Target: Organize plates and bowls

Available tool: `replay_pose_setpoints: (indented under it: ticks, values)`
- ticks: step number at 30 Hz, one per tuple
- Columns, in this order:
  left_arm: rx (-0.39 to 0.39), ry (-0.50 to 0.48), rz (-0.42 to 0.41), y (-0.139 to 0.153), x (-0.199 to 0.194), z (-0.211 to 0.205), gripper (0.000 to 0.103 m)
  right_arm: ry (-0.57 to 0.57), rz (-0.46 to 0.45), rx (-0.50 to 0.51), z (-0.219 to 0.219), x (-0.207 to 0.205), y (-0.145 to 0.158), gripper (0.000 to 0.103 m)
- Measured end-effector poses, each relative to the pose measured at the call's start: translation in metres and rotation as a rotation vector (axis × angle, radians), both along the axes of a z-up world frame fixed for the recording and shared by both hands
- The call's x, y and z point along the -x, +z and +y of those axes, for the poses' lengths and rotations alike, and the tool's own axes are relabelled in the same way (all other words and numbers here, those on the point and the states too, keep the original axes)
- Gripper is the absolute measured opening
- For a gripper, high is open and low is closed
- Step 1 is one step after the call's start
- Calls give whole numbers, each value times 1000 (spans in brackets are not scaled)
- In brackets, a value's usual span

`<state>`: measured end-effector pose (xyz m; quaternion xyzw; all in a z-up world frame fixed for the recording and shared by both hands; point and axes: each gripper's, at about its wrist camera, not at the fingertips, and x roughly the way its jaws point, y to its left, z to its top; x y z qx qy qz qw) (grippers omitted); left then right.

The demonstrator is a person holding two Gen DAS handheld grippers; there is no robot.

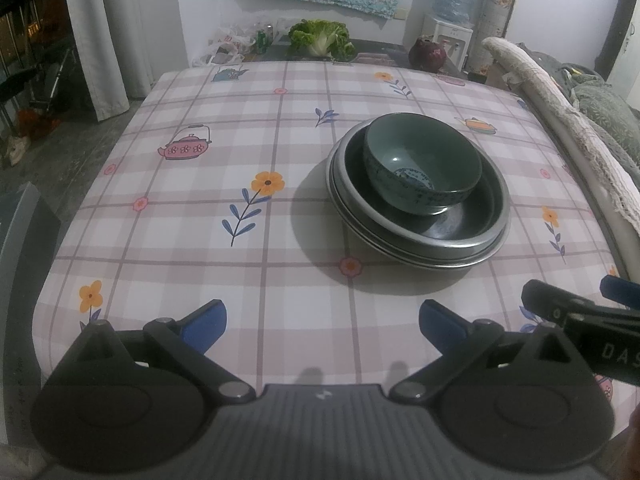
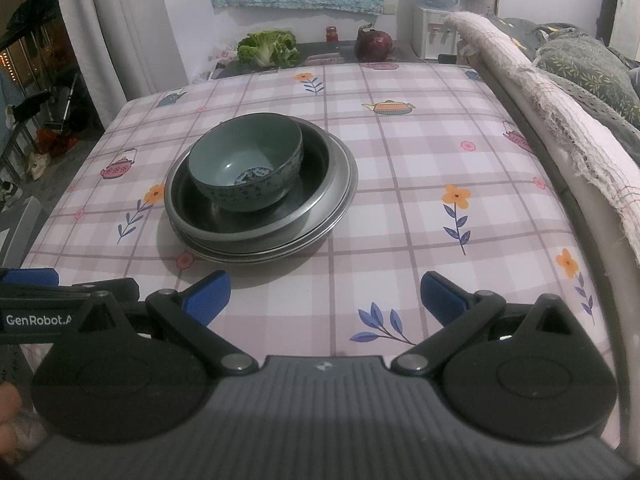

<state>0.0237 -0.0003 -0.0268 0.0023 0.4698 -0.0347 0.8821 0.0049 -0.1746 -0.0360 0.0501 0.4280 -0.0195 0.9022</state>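
A dark green bowl (image 1: pixel 422 168) sits in a dark metal dish (image 1: pixel 460 226), which rests on stacked metal plates (image 1: pixel 400 252) on the checked tablecloth. The same stack shows in the right wrist view: bowl (image 2: pixel 246 164), dish (image 2: pixel 312 196), plates (image 2: pixel 332 216). My left gripper (image 1: pixel 322 322) is open and empty, near the table's front edge, left of and well short of the stack. My right gripper (image 2: pixel 326 296) is open and empty, right of and short of the stack. The right gripper also shows at the left wrist view's right edge (image 1: pixel 580 312).
The tablecloth (image 1: pixel 240 160) has teapot and flower prints. A bed with a blanket-draped rail (image 2: pixel 560 120) runs along the right side. Behind the table lie a leafy cabbage (image 1: pixel 320 38), a red cabbage (image 1: pixel 427 54) and plastic bags (image 1: pixel 228 46). A curtain (image 1: pixel 104 32) hangs at the left.
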Motion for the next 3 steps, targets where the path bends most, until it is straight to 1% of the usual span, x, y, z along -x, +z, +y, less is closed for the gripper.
replay_pose_setpoints:
  ticks: [3]
  values:
    - [1,0,0,0,0,0,103,-1,0,0,0,0,0,102]
